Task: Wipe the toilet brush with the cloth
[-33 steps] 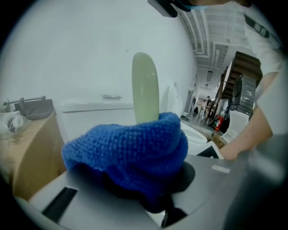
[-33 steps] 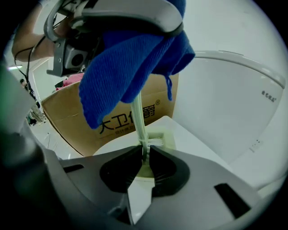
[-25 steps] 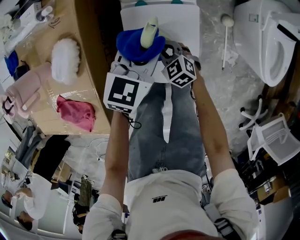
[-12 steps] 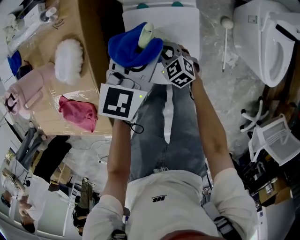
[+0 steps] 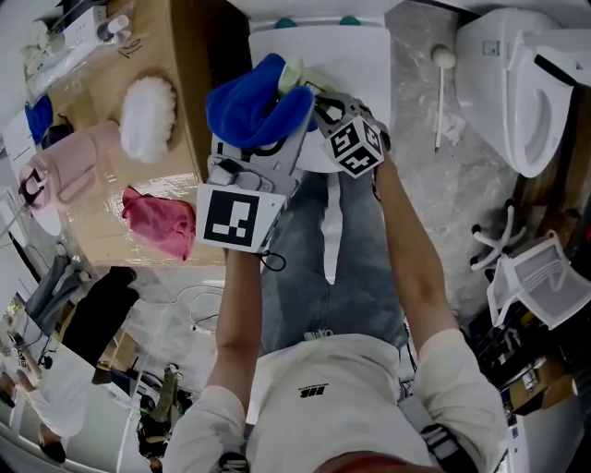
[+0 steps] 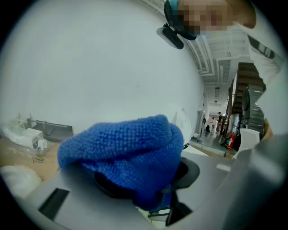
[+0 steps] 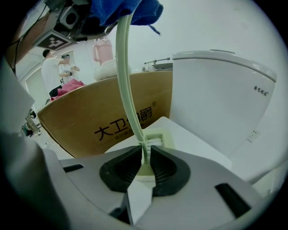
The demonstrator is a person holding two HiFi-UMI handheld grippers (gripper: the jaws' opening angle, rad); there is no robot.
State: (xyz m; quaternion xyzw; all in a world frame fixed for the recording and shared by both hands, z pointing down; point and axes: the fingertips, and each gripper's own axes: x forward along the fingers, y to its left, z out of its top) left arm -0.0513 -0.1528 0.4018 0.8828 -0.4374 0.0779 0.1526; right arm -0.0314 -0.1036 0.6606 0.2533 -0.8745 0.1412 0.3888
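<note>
Cardboard box (image 5: 187, 57), pink cloth (image 5: 159, 223), toilet (image 5: 517, 92).

The brown cardboard box (image 7: 81, 112) bears dark printed Chinese characters beginning 大卫; the toilet brush (image 7: 127, 85) handle hides part of the rest. A small mark on the toilet cistern (image 7: 216, 103) is illegible.

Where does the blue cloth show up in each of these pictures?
Head view: cloth top centre.
Left gripper view: cloth lower centre, between the jaws.
Right gripper view: cloth at top edge, over the brush.
Shared landmark: the cardboard box.
</note>
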